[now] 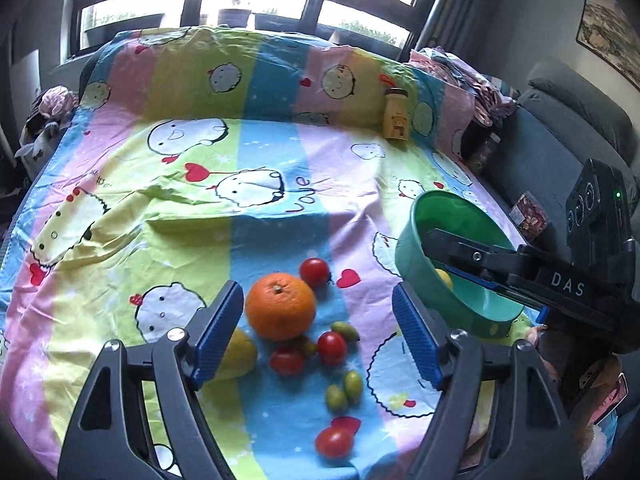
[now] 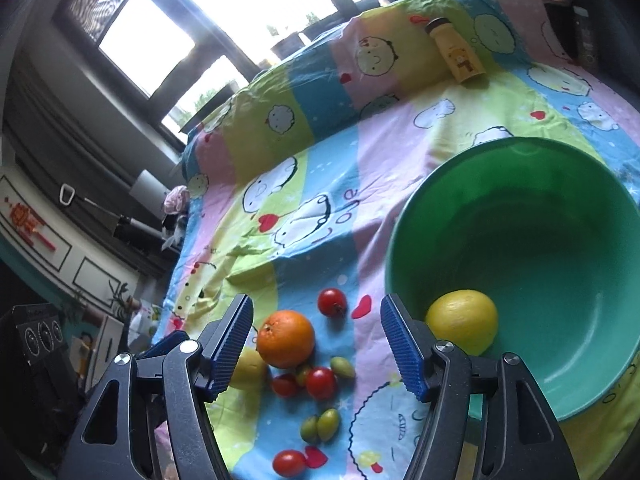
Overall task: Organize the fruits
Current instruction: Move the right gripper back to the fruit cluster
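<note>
- Gathering loose fruit: our left gripper (image 1: 318,336) and right gripper (image 2: 316,346), jaws spread and empty, hover above the round orange (image 1: 280,306).
- One yellow lemon (image 2: 462,326) sits in the green plastic bowl (image 2: 560,184); next, we judge, pinch the orange.

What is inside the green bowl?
One yellow lemon lies inside the green bowl, near the front wall. The rest looks bare, though the right jaws hide a bit.

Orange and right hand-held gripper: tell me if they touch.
Apart. Right wrist view shows the orange lying on cloth beyond the open right hand-held gripper, clear of both pads.
</note>
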### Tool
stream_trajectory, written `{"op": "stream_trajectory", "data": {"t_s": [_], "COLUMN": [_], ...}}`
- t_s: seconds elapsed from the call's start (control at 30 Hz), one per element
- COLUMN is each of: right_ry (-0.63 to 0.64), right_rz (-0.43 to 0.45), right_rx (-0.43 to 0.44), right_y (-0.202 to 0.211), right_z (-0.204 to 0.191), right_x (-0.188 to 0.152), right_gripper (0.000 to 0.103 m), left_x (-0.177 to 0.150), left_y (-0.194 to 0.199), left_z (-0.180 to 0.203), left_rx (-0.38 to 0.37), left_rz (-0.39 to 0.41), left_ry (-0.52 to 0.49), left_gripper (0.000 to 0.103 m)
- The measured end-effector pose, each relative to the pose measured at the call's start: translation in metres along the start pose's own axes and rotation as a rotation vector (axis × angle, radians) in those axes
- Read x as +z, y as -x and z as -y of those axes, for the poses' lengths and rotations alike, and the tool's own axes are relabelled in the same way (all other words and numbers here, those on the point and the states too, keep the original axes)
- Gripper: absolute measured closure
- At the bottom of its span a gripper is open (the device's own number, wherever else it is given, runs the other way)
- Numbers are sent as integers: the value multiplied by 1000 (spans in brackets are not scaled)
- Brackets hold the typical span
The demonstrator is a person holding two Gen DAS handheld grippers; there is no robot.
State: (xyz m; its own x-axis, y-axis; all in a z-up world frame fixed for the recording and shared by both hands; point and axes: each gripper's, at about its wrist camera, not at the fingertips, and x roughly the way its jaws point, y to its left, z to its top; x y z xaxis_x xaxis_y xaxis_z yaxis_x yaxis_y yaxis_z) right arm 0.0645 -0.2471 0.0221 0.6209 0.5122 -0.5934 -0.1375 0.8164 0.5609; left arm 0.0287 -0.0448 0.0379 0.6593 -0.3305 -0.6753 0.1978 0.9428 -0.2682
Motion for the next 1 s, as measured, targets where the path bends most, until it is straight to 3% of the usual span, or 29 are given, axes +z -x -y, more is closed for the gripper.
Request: {"op": "stream_trajectory", "data": {"t_s": [0.1, 0.27, 0.43, 1.0], "right_ry": [0, 9, 33, 54], "right_rz": [-35, -77, -126, -236], "right_rx": [8, 11, 28, 100], "right_y": [-15, -35, -52, -79], "right_z": [-7, -21, -35, -63], "right_x": [-5, -13, -21, -40], "right_gripper": [32, 32, 32, 32], "left_x": [-8, -20, -33, -41], "left_y": [5, 2, -1, -23], "left_z": [-24, -47, -70, -84], "left_rx": [-27, 78, 88, 93], "left_rz": [-5, -18, -41, -125], "left_ry": [58, 83, 132, 177], "left_gripper": [23, 23, 23, 22]}}
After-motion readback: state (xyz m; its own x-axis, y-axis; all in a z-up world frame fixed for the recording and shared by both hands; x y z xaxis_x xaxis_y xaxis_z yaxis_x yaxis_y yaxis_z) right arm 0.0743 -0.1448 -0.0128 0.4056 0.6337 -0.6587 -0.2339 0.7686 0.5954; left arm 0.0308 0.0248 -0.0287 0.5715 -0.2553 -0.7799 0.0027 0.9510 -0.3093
